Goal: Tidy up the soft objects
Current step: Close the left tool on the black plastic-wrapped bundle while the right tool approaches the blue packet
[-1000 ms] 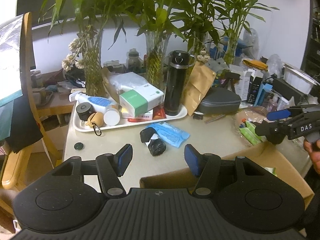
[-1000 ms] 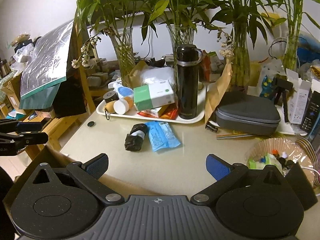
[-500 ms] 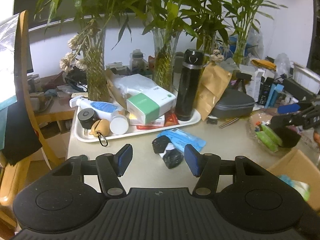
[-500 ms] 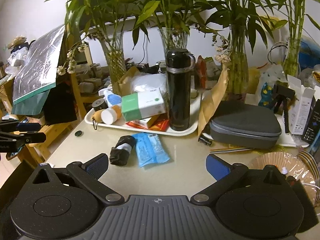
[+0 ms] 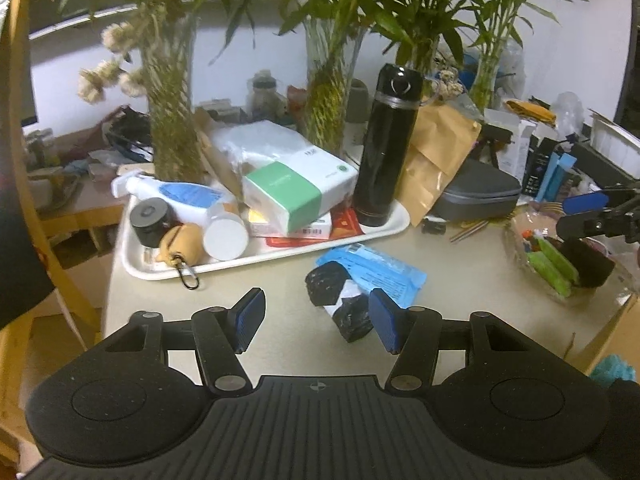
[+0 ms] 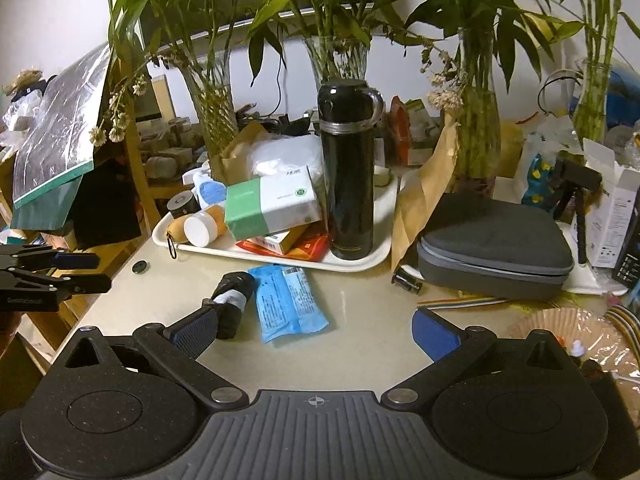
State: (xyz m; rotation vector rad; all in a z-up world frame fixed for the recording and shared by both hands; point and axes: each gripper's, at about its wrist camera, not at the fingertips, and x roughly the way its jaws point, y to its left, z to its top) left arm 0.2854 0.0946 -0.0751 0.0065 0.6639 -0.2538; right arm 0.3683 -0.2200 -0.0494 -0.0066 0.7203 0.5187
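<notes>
Black roll at left claw's one o'clock; both claws wide, empty. We centre it before closing gently.

Dim indoor light — fisheye-bent edges, perhaps slight motion blur.
</notes>
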